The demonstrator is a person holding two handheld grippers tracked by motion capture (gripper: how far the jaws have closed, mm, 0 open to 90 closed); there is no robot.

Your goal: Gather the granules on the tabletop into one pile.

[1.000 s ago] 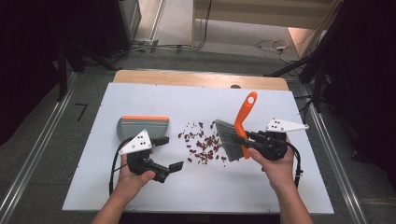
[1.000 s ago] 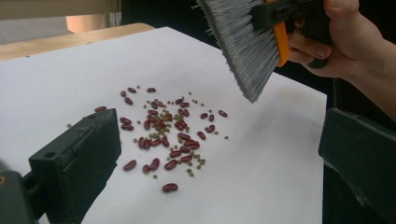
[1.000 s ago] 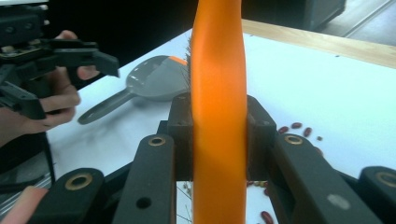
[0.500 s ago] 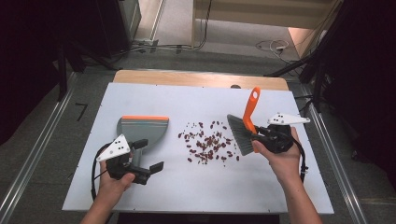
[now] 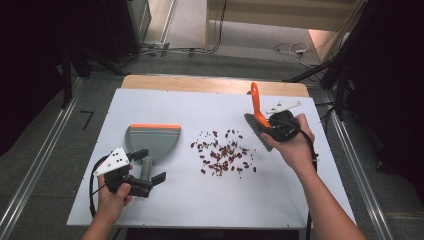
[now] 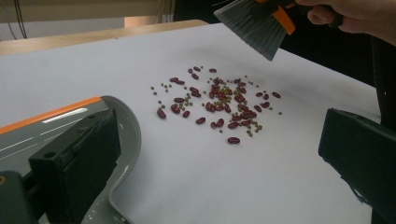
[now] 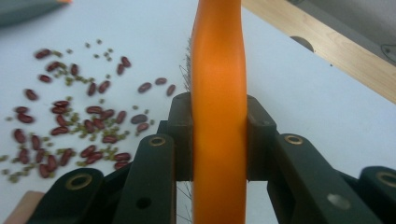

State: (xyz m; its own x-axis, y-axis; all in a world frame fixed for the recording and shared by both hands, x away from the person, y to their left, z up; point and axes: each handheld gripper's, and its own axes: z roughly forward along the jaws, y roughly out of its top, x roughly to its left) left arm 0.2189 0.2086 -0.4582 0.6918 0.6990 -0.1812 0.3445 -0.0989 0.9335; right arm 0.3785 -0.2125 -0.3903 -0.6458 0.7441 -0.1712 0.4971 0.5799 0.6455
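Observation:
A grey dustpan (image 5: pixel 151 138) with an orange rim lies on the white table, left of centre, its handle (image 5: pixel 146 167) pointing toward me. My left gripper (image 5: pixel 149 166) is open, one jaw on each side of that handle; in the left gripper view the dustpan (image 6: pixel 70 126) sits by the left jaw. A scatter of red beans and small green ones (image 5: pixel 224 152) (image 6: pixel 219 102) lies mid-table. My right gripper (image 5: pixel 272 127) (image 7: pixel 219 135) is shut on the orange handle of a brush (image 5: pixel 256 106) (image 7: pixel 218 70). The grey bristles (image 5: pixel 254 131) (image 6: pixel 254 23) hang just right of the beans.
The white board (image 5: pixel 300 200) ends in a wooden strip (image 5: pixel 210 84) at the far edge. Metal rails (image 5: pixel 35 165) run along both sides on the floor. Cables trail from both grippers.
My left gripper has drawn back to the left, to the dustpan's handle. My right gripper has carried the brush right and away from the beans.

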